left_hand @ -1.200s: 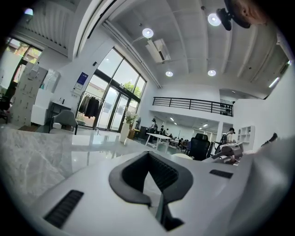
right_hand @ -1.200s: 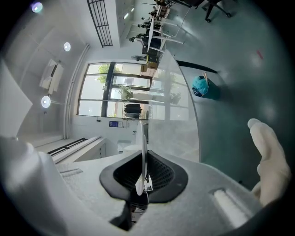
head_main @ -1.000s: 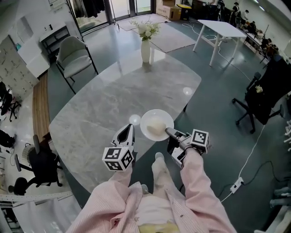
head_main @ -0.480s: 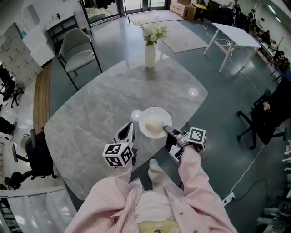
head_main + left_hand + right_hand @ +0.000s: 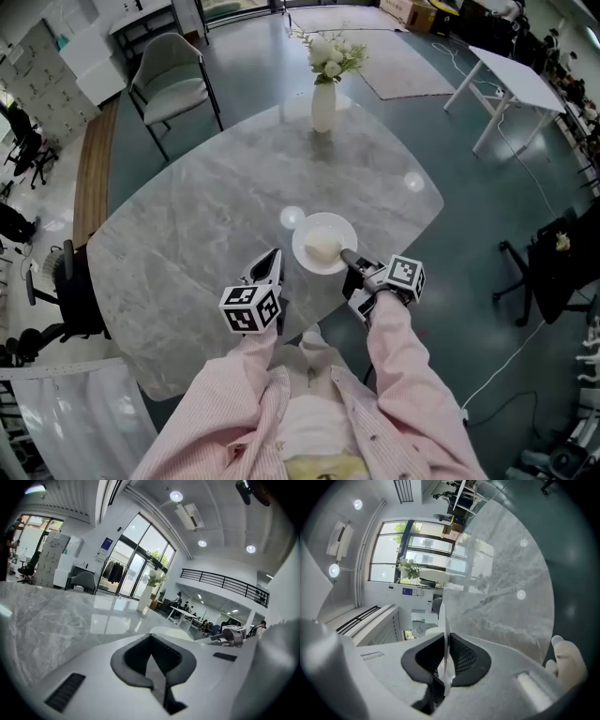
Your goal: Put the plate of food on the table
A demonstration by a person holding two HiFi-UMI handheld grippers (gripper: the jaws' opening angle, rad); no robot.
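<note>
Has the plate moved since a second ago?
Yes. The plate, held by the right gripper, went further in over the table, toward the vase.

Open tabletop (image 5: 206,225) ahead, vase (image 5: 323,105) at far edge

The table (image 5: 206,225) has a rounded grey marble top that reflects the ceiling lights. A white vase (image 5: 323,105) of white flowers (image 5: 333,56) stands upright near its far edge. A plate (image 5: 305,234) with pale food (image 5: 323,248) sits over the near edge; whether it touches the top is unclear.
</note>
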